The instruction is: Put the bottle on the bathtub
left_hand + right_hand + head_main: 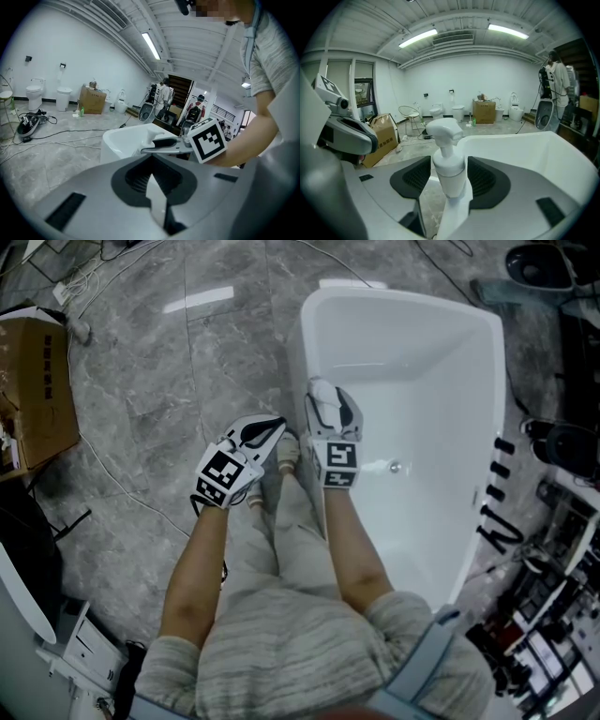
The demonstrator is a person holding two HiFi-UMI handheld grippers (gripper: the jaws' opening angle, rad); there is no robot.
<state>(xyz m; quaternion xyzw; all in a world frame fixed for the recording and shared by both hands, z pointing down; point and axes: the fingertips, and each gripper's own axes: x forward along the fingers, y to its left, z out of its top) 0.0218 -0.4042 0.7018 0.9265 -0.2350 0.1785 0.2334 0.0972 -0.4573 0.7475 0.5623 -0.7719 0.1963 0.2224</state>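
A white pump bottle (449, 164) stands upright between the jaws of my right gripper (449, 187), which is shut on its body. In the head view the right gripper (325, 401) holds the bottle (322, 390) just over the left rim of the white bathtub (305, 343). The tub's rim (534, 145) lies right behind the bottle. My left gripper (268, 427) hangs beside it over the floor, left of the tub, jaws together and holding nothing. From the left gripper view (154, 187) I see the right gripper (164, 143) and the bottle's pump head (157, 137) over the tub (119, 140).
A cardboard box (37, 390) sits on the grey marble floor at left, with cables (103, 465) trailing past it. Dark equipment (553, 521) crowds the tub's right side. A drain (395, 467) shows in the tub bottom. Toilets (437, 111) line the far wall.
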